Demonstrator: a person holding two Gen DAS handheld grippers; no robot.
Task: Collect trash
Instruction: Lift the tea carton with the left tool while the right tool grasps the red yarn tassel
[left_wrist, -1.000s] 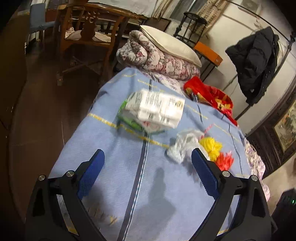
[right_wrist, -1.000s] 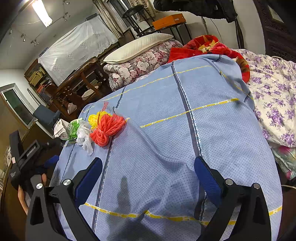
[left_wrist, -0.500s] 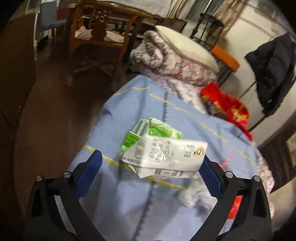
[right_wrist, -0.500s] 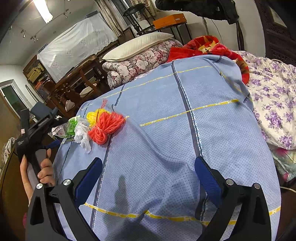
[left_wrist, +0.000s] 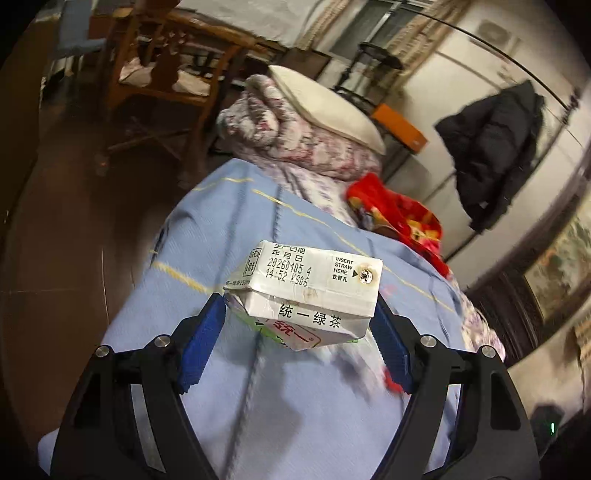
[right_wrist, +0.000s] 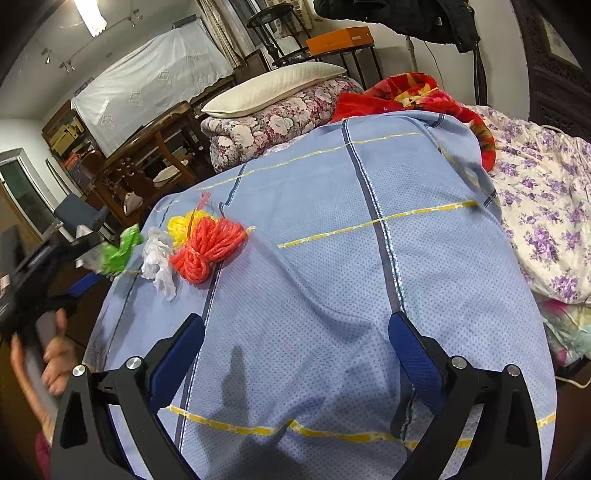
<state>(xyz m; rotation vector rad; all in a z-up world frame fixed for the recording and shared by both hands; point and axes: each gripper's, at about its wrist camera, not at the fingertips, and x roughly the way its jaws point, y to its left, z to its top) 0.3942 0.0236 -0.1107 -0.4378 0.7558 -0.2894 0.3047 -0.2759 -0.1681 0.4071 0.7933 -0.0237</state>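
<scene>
My left gripper (left_wrist: 299, 314) is shut on a crushed white and green tea carton (left_wrist: 306, 291), held above the blue bedspread (left_wrist: 229, 236). In the right wrist view the left gripper (right_wrist: 70, 258) is at the far left, blurred, with green wrapper (right_wrist: 122, 249) at its tips. On the bedspread (right_wrist: 369, 277) lie a white crumpled plastic piece (right_wrist: 159, 262), an orange-red yarn bundle (right_wrist: 207, 247) and a yellow yarn bundle (right_wrist: 181, 225). My right gripper (right_wrist: 295, 336) is open and empty above the bedspread, well right of them.
A folded floral quilt (right_wrist: 280, 122) with a white pillow (right_wrist: 273, 86) lies at the bed's far end beside a red blanket (right_wrist: 410, 96). A purple floral sheet (right_wrist: 539, 199) covers the right side. Wooden chairs (left_wrist: 166, 77) stand left of the bed.
My left gripper closed on the tea carton and lifted it off the bedspread. My right gripper has barely moved.
</scene>
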